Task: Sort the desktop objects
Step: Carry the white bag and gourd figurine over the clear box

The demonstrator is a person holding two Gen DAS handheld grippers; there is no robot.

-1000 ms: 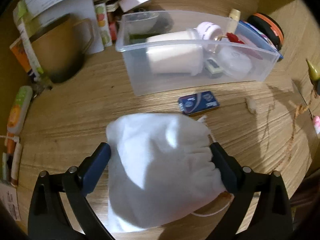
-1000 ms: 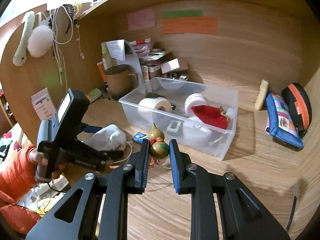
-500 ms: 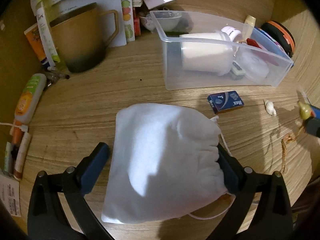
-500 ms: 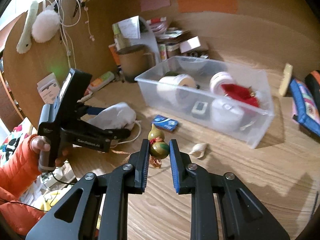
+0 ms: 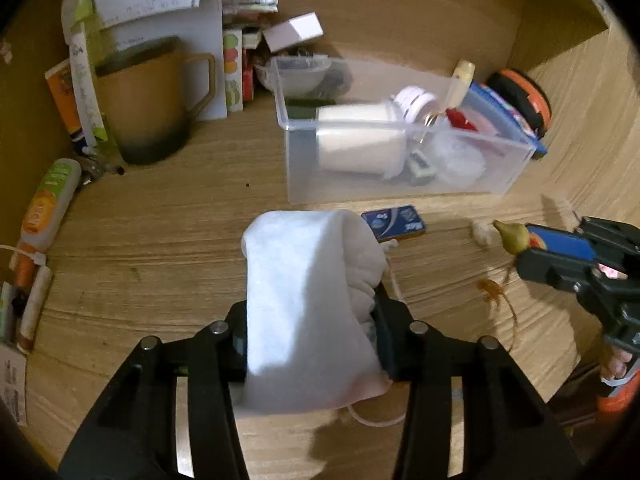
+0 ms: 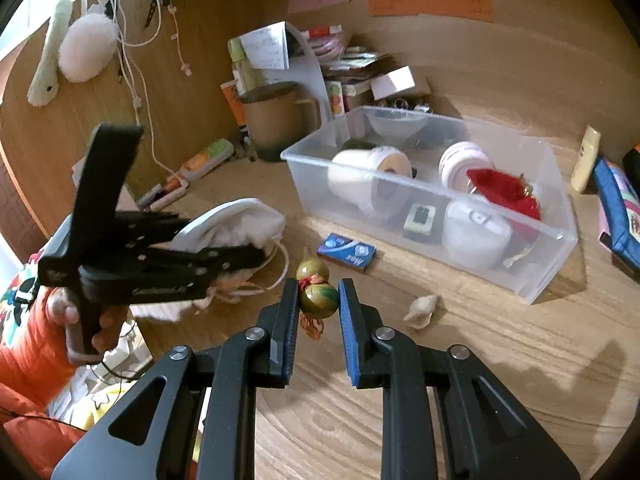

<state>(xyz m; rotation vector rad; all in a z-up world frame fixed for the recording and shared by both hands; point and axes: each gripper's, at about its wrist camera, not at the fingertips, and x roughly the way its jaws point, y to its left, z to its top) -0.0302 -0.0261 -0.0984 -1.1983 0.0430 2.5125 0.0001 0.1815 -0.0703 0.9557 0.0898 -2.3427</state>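
A white drawstring pouch (image 5: pixel 308 312) is caught between the left tongs (image 5: pixel 310 340), whose jaws are closing on it, the cloth already bunched and folded upward between the pads. The pouch is judged soft and light, likely to sag and slide out unless it is gripped across its gathered bulk and not by a loose edge; its thin cord (image 5: pixel 376 420) trails below and could snag. In the right-wrist view the pouch (image 6: pixel 236 224) is seen just off the bench (image 6: pixel 480 360), on the near side of the clear plastic bin (image 6: pixel 556 240).

A small painted gourd ornament (image 6: pixel 316 292) is held in the right tongs (image 6: pixel 319 300), set narrow, with the pads pressing the lower bulb. The gourd is judged hard, smooth and rounded, so apt to slip or twist; its waist, tied with red thread, looks the steadier hold. It hangs in front of the bin, with a blue card box (image 6: pixel 346 252) between gourd and bin and a pale shell (image 6: pixel 422 308) lying near the bin's front corner. The bin is already part filled with a paper roll (image 6: pixel 368 180) and white tubs.
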